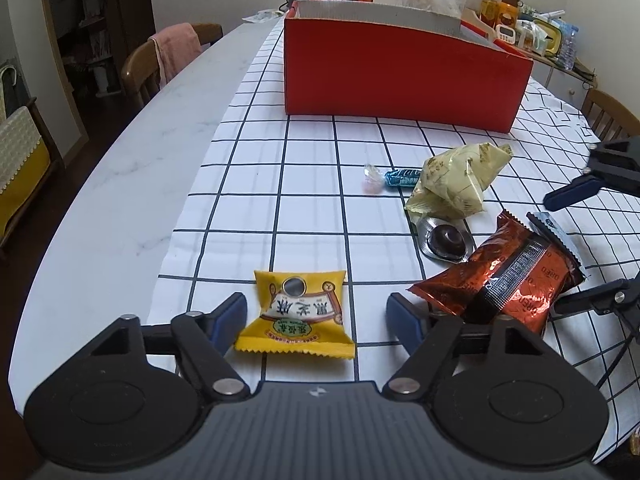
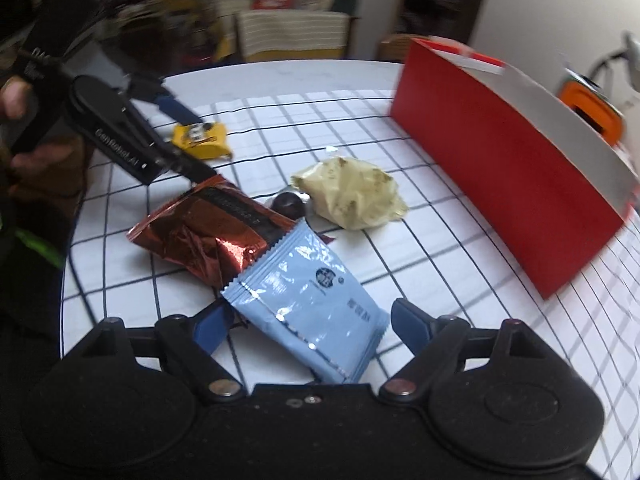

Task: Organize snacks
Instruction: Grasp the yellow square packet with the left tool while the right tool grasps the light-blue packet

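Surface [image 1: 132, 184]: marble, grid cloth [image 1: 312, 184], dining room | one red box [image 1: 400, 76] upper centre; six snacks | left gripper [image 1: 316, 316], right gripper [image 2: 308, 326]: both spread, pinching nothing

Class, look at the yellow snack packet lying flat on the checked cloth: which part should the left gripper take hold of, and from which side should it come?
Grip the yellow packet across its puffed middle, one pad on each smooth side edge, coming down from above. It lies flat between the open fingers of the left gripper, with its crimped ends pointing near and far, so the sides offer the narrower, firmer hold.
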The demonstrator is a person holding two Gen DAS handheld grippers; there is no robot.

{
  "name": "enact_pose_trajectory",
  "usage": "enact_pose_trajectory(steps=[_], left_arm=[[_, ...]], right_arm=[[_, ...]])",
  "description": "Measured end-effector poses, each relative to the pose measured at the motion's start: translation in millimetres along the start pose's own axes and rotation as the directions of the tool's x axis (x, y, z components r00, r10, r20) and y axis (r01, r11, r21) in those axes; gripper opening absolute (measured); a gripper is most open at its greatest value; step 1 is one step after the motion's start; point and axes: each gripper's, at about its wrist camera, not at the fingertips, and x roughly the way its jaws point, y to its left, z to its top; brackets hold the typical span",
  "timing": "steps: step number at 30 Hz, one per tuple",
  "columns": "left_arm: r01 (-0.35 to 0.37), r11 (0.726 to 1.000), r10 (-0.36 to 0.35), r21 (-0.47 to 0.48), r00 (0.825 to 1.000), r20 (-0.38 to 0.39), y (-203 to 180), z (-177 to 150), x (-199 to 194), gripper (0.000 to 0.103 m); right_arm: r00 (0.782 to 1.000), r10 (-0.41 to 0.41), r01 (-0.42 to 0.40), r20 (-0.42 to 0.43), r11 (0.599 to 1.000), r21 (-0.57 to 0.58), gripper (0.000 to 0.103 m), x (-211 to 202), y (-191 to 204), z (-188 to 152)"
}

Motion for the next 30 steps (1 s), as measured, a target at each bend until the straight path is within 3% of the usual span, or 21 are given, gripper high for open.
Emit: enact_pose_trajectory(steps=[7,15,21,25,30], left_arm=[[-0.018,1.000,0.018,0.005,1.000,0.023,-1.0,0.1,1.4,0.066],[-0.017,1.000,0.017,0.004,0.999,0.033,-0.1,-0.3,0.8,0.060],[-0.019,1.000,0.019,0.002,0.999,0.046,1.4,-2.2,-0.6,0.053],[-0.020,1.000,0.020,0.000,0.998,0.057,2.3,-3.5,-1.9,0.048],[-0.017,1.000,0.017,-0.002,0.997,0.073,1.8,-5.6,-3.1,0.044]], right_arm=[[0.994,0.106,-0.109,-0.031,0.986,-0.125,0.085,9.3,-9.8,10.8],[0.991,0.121,-0.128,-0.054,0.977,-0.168,0.066,9.5,-0.7,6.1],[0.997,0.069,-0.073,-0.032,0.986,-0.150,0.051,-1.5,14.3,-3.5],[1.000,0.022,-0.024,-0.014,0.993,-0.116,0.048,-8.7,24.1,-10.9],[0.996,-0.093,0.093,0.003,0.995,-0.028,0.048,-17.7,34.9,-22.0]])
